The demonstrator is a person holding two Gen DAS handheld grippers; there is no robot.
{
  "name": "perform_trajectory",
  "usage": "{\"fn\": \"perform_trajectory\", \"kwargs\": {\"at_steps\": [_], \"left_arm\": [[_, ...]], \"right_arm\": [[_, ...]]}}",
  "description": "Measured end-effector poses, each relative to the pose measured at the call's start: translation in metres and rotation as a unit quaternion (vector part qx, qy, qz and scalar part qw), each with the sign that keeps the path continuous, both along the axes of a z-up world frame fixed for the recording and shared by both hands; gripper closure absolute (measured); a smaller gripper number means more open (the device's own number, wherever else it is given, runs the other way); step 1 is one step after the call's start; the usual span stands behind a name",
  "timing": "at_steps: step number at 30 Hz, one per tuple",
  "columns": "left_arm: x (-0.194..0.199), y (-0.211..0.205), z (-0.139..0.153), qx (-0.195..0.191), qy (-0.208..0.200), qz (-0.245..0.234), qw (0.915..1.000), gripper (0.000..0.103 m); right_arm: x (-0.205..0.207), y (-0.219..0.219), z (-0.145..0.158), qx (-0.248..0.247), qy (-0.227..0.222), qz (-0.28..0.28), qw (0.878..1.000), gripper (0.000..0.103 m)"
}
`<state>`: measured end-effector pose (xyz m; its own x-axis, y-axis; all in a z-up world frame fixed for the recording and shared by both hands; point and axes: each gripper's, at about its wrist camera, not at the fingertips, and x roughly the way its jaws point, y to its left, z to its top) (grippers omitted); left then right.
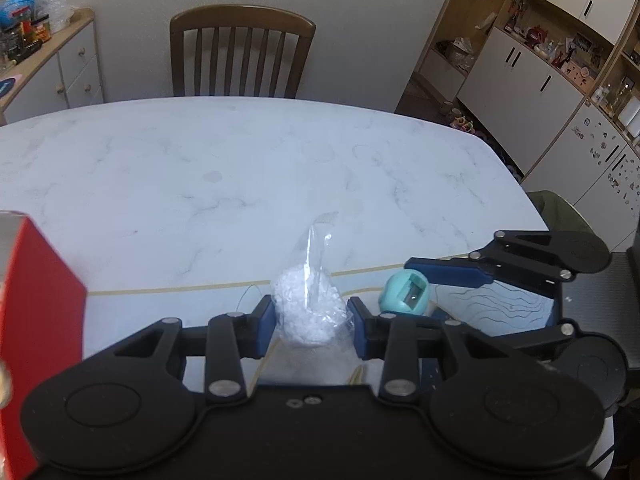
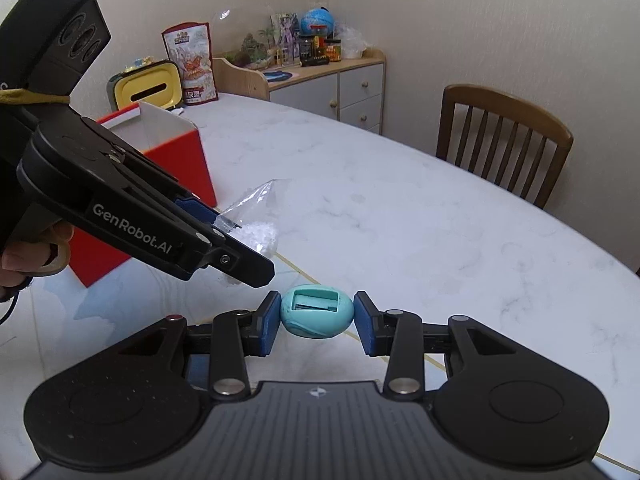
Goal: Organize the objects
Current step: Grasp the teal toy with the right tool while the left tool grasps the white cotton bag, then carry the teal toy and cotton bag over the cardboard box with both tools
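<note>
A clear plastic bag of white bits (image 1: 308, 312) sits between the blue pads of my left gripper (image 1: 312, 320), which is shut on it, low over the marble table (image 1: 200, 180). In the right wrist view the same bag (image 2: 260, 236) shows at the left gripper (image 2: 236, 236), held by a hand (image 2: 24, 256). My right gripper (image 2: 316, 316) is shut on a teal egg-shaped sharpener (image 2: 316, 314), both pads against its sides. The sharpener (image 1: 404, 292) and right gripper (image 1: 404, 294) appear just right of the bag. An open red box (image 2: 176, 152) stands to the left (image 1: 36, 300).
A wooden chair (image 1: 240, 52) stands at the table's far side. A sideboard (image 2: 340, 84) with a globe and jars lines the wall. A yellow bin (image 2: 146, 88) and a snack bag (image 2: 192, 64) stand behind the red box. A light mat (image 1: 500, 304) lies under the grippers.
</note>
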<state>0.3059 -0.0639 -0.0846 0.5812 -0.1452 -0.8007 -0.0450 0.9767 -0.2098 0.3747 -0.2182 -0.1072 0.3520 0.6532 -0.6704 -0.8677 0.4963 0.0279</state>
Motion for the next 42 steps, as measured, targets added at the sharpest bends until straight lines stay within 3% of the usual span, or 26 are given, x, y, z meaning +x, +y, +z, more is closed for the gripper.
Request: {"fn": "perform_trajectory", "kwargs": {"at_steps": [19,34,42], "left_arm": [[-0.07,0.033,0.069,0.0,-0.046,0.014,0.9988,0.066],[-0.126,0.123,0.082,-0.014,-0.058,0.033,0.9977,0.066],[-0.149,0.185,0.089,-0.001,-0.058,0.059,0.9965,0.066]], "right_arm": [[-0.091,0.031,0.082,0.001,-0.041,-0.038,0.998,0.064],[-0.149,0.114,0.109,0.027,-0.035,-0.051,0.998,0.064],[-0.172,0.173,0.114,0.039,-0.032,-0.041,0.998,0.064]]}}
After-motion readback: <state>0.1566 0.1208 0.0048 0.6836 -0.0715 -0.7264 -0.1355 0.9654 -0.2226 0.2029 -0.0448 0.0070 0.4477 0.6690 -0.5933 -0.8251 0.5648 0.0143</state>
